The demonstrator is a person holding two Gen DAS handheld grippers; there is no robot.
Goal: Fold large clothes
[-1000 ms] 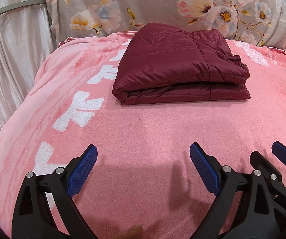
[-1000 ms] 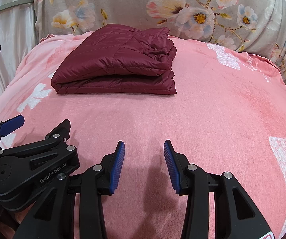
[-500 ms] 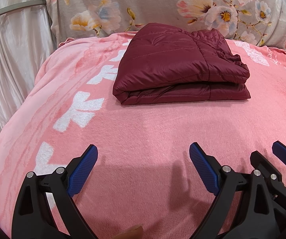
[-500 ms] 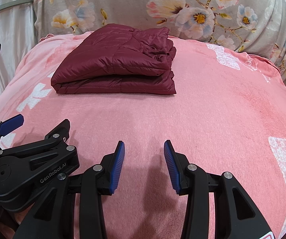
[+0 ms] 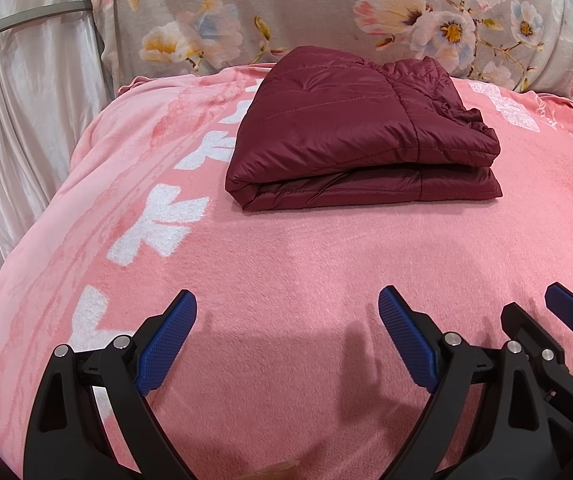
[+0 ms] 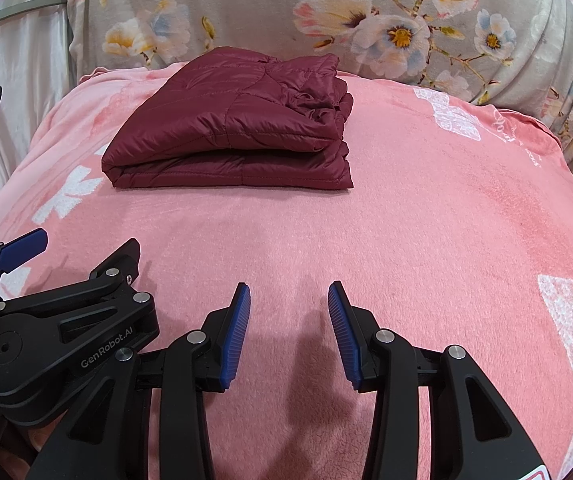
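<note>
Lying ahead of both tongs, well apart: folded maroon jacket (image 5: 360,136), long axis crosswise. Left gripper (image 5: 288,330) wide, empty; right gripper (image 6: 289,322) narrower, empty. Neither clearly nearer.

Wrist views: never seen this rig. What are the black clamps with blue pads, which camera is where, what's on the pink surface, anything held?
Each clamp is a hand-held two-finger gripper that a person carries, with a fisheye camera looking forward along its fingers. One picture comes from the left gripper, whose jaws stand wide apart; the other from the right gripper, whose jaws are narrower but also apart. Neither holds anything; both hang over bare pink blanket. Farther back lies a maroon quilted jacket, already folded into a neat stack. Behind it is a floral cloth.
</note>
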